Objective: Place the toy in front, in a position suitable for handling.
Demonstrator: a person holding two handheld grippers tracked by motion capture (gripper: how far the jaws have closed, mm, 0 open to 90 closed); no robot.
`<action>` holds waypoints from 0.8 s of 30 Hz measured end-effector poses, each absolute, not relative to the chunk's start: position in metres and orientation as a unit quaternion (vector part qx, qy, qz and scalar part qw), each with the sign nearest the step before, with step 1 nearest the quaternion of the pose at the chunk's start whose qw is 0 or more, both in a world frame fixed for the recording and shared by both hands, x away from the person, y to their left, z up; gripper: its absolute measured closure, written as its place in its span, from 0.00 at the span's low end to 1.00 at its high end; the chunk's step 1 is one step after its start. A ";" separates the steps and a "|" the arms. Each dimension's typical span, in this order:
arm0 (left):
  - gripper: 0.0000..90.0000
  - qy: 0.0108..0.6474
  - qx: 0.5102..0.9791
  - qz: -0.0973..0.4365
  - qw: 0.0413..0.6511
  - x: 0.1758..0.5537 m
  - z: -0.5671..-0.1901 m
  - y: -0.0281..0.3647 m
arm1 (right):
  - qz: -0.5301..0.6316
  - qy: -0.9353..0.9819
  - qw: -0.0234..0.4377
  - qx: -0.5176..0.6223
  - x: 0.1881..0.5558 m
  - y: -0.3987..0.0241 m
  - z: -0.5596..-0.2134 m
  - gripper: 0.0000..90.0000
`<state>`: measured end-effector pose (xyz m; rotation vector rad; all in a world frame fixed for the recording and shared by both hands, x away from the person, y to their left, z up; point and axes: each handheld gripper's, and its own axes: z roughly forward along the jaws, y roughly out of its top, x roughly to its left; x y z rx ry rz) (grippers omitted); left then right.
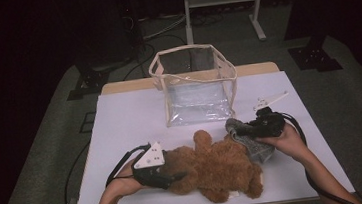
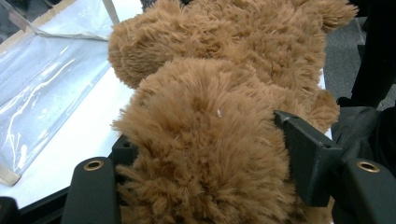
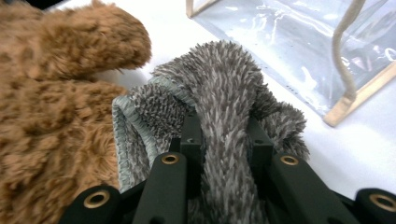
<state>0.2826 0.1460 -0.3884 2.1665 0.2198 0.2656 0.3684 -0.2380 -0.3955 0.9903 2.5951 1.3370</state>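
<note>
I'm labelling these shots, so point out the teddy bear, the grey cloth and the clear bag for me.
teddy bear [image 1: 215,166]: high view, on its brown furry body.
grey cloth [image 3: 219,88]: right gripper view, on the shaggy fold above the claw.
clear bag [image 1: 196,103]: high view, on its see-through front wall.

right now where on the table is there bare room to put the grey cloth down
Bare patches: the white table top left of the clear bag, and the strip right of it, past the right gripper. The near middle is crowded: the teddy bear fills it, with the grey cloth against its right side and the left gripper clamped on it.
</note>
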 end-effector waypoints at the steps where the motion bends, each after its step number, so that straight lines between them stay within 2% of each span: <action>1: 0.38 0.088 0.879 0.108 0.457 0.282 -0.388 0.146 | 0.434 0.841 0.029 0.321 0.368 -0.238 -0.395 0.82; 8: 0.37 0.085 0.880 0.107 0.456 0.281 -0.388 0.145 | 0.468 0.848 0.000 0.247 0.345 -0.207 -0.369 0.82; 10: 0.37 0.085 0.880 0.108 0.455 0.281 -0.388 0.145 | 0.457 0.859 0.012 0.231 0.341 -0.196 -0.366 0.82; 18: 0.38 0.084 0.879 0.113 0.455 0.281 -0.389 0.144 | 0.446 0.855 -0.003 0.264 0.350 -0.207 -0.378 0.83; 24: 0.38 0.084 0.879 0.115 0.454 0.281 -0.389 0.141 | 0.459 0.865 -0.007 0.203 0.332 -0.178 -0.356 0.82</action>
